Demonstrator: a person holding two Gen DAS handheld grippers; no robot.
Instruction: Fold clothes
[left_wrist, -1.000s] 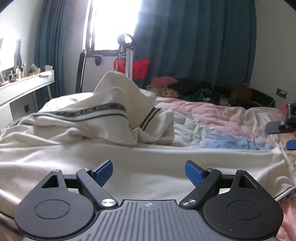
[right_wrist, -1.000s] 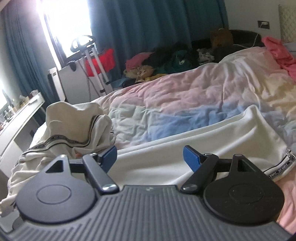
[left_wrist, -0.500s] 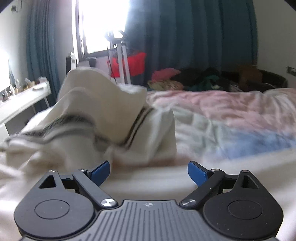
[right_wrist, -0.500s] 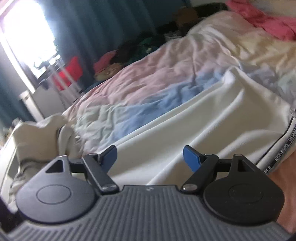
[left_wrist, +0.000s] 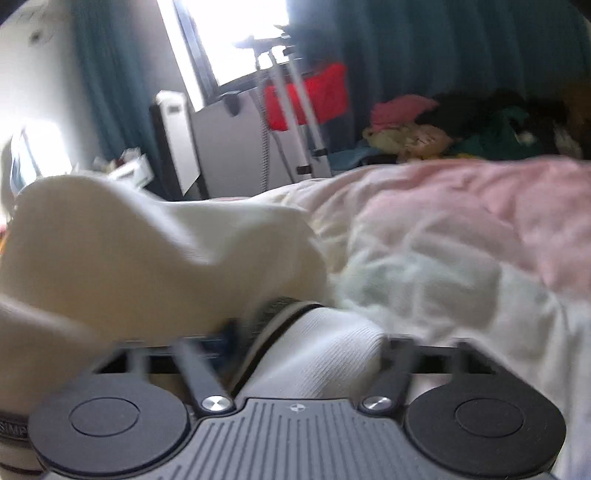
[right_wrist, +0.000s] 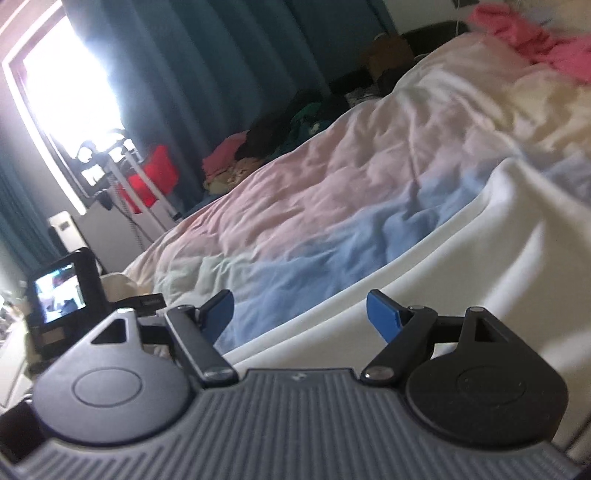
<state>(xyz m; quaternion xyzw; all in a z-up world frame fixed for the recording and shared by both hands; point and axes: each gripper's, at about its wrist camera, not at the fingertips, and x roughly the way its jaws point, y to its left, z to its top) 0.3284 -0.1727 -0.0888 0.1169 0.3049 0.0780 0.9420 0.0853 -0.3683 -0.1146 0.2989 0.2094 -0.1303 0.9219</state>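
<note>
Garment: a cream knit top (left_wrist: 155, 266) lies on the bed (right_wrist: 332, 192), bunched in a high mound toward the left edge and spread flatter toward the right, where its pale panel (right_wrist: 480, 251) runs across the quilt.
Left tool: the left tool (left_wrist: 306, 354) is low against the ribbed, dark-striped cuff or hem (left_wrist: 317, 343); cloth sits between its fingers, but blur and fabric hide the tips, so I cannot tell whether it has pinched the cloth.
Right tool: the right tool (right_wrist: 299, 310) stands wide open, nothing between its blue pads (right_wrist: 382, 314), hovering at the near edge of the flat panel.
Handling: soft, light and limp by the look of it; it will sag and drag rather than hold a shape. The ribbed band is thicker and firmer, likely the surest place to take hold, alongside the panel's near edge.
Edges: the mound sits close to the bed's left edge, so cloth pulled that way could slide off.
Open room: the quilt beyond the garment looks bare through the middle; other clothes (right_wrist: 535, 40) are heaped at the far corner.
Stage: the top is not folded flat as it lies.
</note>
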